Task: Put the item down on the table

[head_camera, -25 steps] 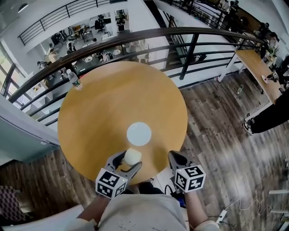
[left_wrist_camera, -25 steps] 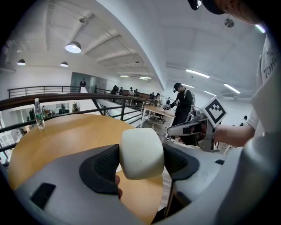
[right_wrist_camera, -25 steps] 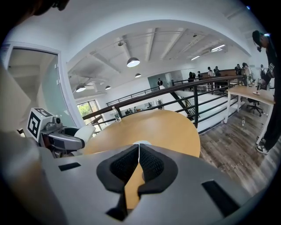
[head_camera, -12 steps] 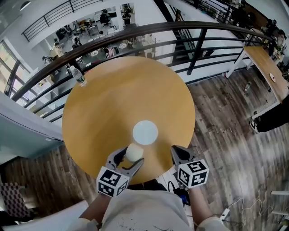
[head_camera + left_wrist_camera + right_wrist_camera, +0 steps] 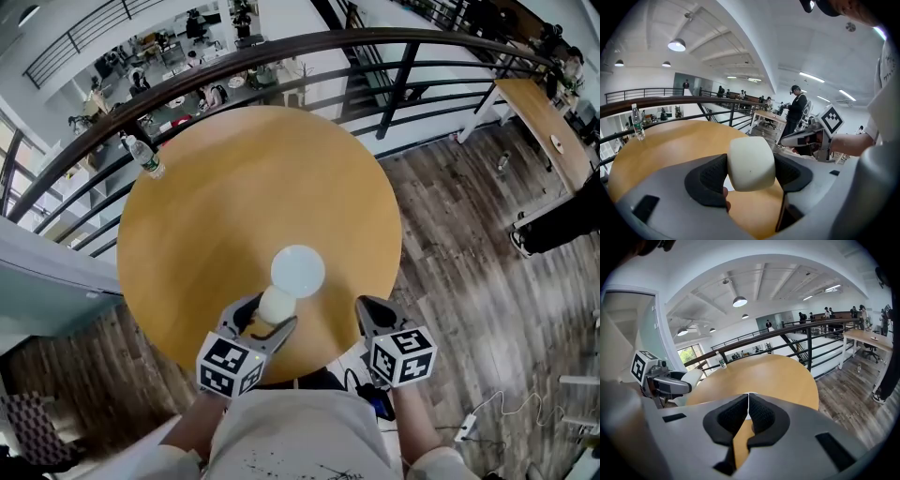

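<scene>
A cream-white, rounded cup-shaped item (image 5: 277, 305) (image 5: 751, 162) is clamped between the black pads of my left gripper (image 5: 265, 316) (image 5: 751, 171). It hangs over the near part of the round wooden table (image 5: 225, 197), just short of a flat white disc (image 5: 298, 270) lying on the tabletop. My right gripper (image 5: 372, 317) (image 5: 748, 411) hovers at the table's near edge to the right, jaws pressed together with nothing between them. The left gripper (image 5: 665, 380) also shows at the left of the right gripper view.
A clear water bottle (image 5: 141, 155) (image 5: 637, 123) stands at the table's far left rim. A dark metal railing (image 5: 281, 58) curves behind the table, with an open drop beyond. Wood floor (image 5: 469, 262) lies to the right, where a person (image 5: 796, 112) stands near a desk.
My left gripper has carried the item slightly forward, closer to the white disc. The right gripper has kept its place beside it. The head view has shifted a little.
</scene>
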